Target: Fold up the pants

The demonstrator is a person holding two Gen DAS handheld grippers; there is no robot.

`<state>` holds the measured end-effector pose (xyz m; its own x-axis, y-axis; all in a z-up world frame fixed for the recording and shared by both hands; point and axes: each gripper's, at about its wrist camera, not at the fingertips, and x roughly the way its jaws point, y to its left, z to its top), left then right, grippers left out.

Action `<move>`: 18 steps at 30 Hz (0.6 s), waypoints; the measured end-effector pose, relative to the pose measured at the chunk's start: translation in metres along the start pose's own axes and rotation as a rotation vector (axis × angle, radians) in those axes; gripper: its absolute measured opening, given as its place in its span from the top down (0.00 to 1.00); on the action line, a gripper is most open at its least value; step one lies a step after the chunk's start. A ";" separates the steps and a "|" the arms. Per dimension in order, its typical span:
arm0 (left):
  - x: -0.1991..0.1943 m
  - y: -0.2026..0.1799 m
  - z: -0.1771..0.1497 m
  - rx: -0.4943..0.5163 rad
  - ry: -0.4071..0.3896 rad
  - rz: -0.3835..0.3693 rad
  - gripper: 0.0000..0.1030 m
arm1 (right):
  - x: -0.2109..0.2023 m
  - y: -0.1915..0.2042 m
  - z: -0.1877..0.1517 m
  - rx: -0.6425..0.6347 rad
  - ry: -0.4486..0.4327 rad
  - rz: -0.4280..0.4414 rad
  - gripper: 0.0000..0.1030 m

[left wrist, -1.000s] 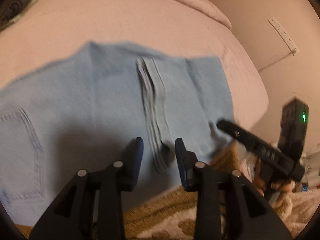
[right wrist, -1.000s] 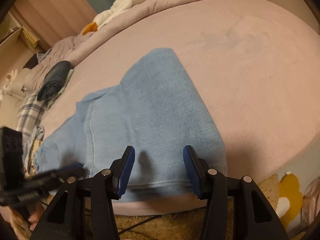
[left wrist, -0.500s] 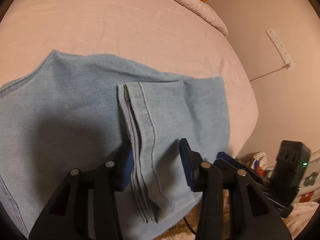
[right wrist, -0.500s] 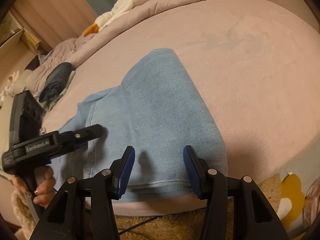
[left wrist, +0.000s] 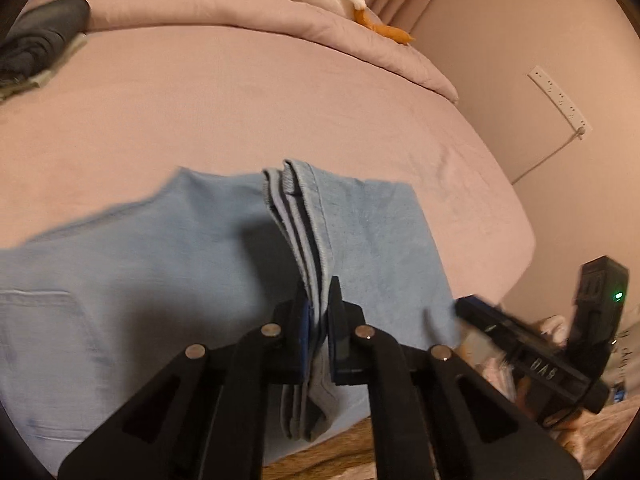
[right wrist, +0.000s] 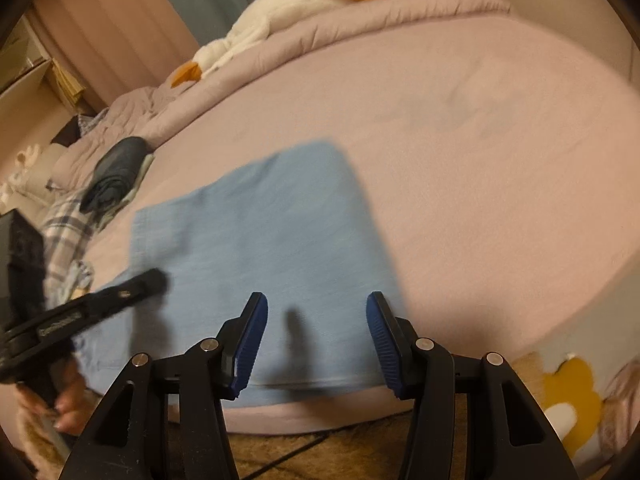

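Light blue denim pants (left wrist: 160, 272) lie folded near the front edge of a pink bed (left wrist: 240, 112); a back pocket shows at the left. My left gripper (left wrist: 319, 312) is shut on the stacked leg hems (left wrist: 304, 216) and holds them a little above the layer beneath. In the right wrist view the pants (right wrist: 280, 232) lie flat, and my right gripper (right wrist: 316, 332) hovers open over their near edge with nothing between its fingers. The left gripper (right wrist: 100, 304) shows at that view's left, held by a hand (right wrist: 68, 404).
A rumpled pink duvet with a white goose plush (right wrist: 280, 12) lies at the bed's far end. Dark folded clothes (right wrist: 116, 172) and a plaid cloth (right wrist: 68, 232) sit at the left. A power strip (left wrist: 558, 98) hangs on the wall. A patterned rug (right wrist: 300, 456) lies below the bed edge.
My left gripper has closed on the stacked hems and risen with them, lifting them off the layer below. The right gripper has stayed open in place.
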<state>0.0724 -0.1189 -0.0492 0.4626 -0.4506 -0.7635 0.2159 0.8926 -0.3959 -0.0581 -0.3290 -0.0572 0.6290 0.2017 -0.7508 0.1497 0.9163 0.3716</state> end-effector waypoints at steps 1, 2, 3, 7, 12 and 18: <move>0.001 0.004 -0.001 -0.007 0.006 0.000 0.94 | -0.003 0.000 0.001 -0.007 -0.017 -0.024 0.50; 0.008 0.007 -0.002 -0.019 0.020 0.000 0.93 | -0.004 0.000 0.002 -0.011 -0.025 -0.038 0.50; 0.015 0.013 -0.004 -0.039 0.044 0.010 0.93 | -0.004 0.000 0.002 -0.014 -0.028 -0.046 0.50; 0.039 0.023 -0.011 -0.044 0.090 0.084 0.89 | 0.008 -0.001 0.000 -0.015 0.014 -0.044 0.50; 0.048 0.020 -0.013 -0.020 0.094 0.121 0.87 | 0.022 -0.001 -0.005 -0.009 0.062 -0.045 0.50; 0.048 0.017 -0.016 -0.014 0.073 0.150 0.86 | 0.033 0.004 -0.008 -0.032 0.075 -0.069 0.50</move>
<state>0.0848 -0.1254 -0.1011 0.4253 -0.3126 -0.8493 0.1366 0.9499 -0.2812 -0.0428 -0.3160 -0.0844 0.5588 0.1620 -0.8133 0.1659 0.9391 0.3011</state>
